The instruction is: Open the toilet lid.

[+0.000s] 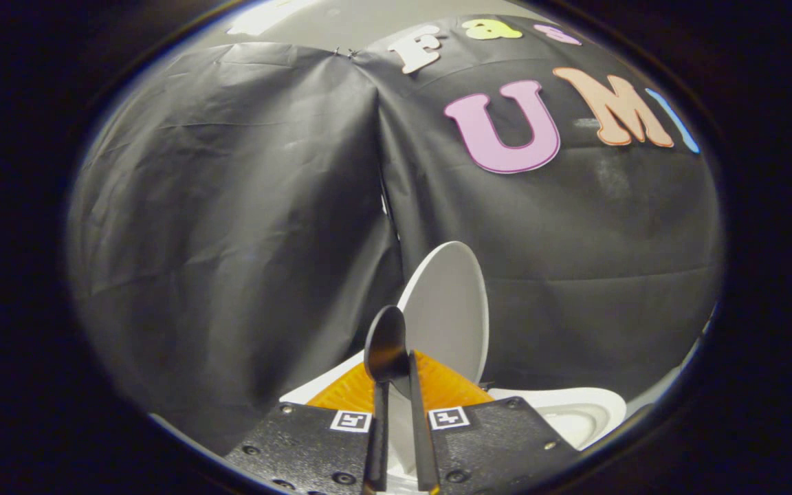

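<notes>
Gripper-mounted view of a small toilet set against the black cloth wall (231, 206) of the booth. The gripper (399, 385) stands with its two fingers drawn close, leaving only a narrow slit between them; a dark, rounded, spoon-like piece (386, 344) rises at the tips, and whether it belongs to the tool or to the toilet cannot be told from this view. Whether both fingers actually press on any edge is likewise not resolvable, since the contact point is hidden behind that dark piece. The toilet lid (451, 309), a pale oval plate, stands just beyond the fingertips, raised steeply, nearly upright and leaning slightly toward the wall, its inner face turned to the camera. Below and to the right of the fingers lies the white toilet bowl (575, 412), its seat rim exposed. By this arrangement the lid appears already lifted, so the task looks close to complete. In handling terms, the lid is judged to be a thin, rigid, light plastic shell with a smooth, slippery surface, turning on a hinge at its rear; it would likely drop back if released short of its balance point. The sensible place to take hold is the free front edge, farthest from the hinge, where a pinch across the thin rim gives the greatest leverage and least slip.
</notes>
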A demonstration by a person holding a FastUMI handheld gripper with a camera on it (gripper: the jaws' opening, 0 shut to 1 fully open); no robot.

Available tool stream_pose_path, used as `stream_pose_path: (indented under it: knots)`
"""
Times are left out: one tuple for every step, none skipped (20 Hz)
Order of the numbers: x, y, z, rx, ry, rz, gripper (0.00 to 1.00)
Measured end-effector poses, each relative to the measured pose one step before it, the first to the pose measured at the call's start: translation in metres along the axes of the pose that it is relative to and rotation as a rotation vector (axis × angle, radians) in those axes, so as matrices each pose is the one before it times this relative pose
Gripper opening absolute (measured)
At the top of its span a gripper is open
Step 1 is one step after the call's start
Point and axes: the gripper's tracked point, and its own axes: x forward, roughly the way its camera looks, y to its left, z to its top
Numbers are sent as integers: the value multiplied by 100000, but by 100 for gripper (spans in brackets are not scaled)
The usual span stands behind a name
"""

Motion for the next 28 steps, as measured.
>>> stream_pose_path:
  knots:
    - [250,484,21,-158,-169,1197,19]
    - [606,521,-34,1409,-203,1515,19]
    - [29,424,3,1157,18,1752,19]
    - [222,282,-159,505,-154,1085,19]
    - [174,266,-54,-134,-201,128,19]
    - [45,188,110,-676,-576,-435,20]
    - [1,11,-8,-140,-237,-796,20]
    - [30,-114,-64,-19,-406,-690,24]
    - [88,-33,40,-29,250,-716,27]
    - [-110,153,-147,63,404,-114,31]
    - [-142,98,-79,539,522,-17,35]
    - [-111,135,17,767,53,292,39]
    - [-623,507,657,1821,-2689,3036,42]
    - [-863,588,854,1230,-4822,3913,46]
    - [-791,570,1303,-867,-5321,1354,50]
    - [-1030,-11,1118,-1454,-3567,-796,53]
    - [-780,-244,970,-1878,-2073,-1835,57]
    - [-771,-331,717,-2169,-1079,-2207,57]
    - [-981,-424,846,-2272,-1321,-2594,57]
    - [-1013,-588,796,-1458,-1121,-1983,58]
    - [-856,-599,863,-904,-1193,-1574,58]
    - [-984,-922,783,-351,-1267,-1898,58]
    - [-1064,-1210,546,-432,-1376,-2477,58]
    - [-1085,-1302,387,-403,-708,-2825,59]
    - [-1206,-1323,438,-609,-1360,-2996,59]
    - [-1171,-1426,508,-532,-1419,-2653,59]
    - [-1164,-1499,457,-148,-1240,-2783,59]
    - [-938,-1773,421,170,-485,-3439,59]
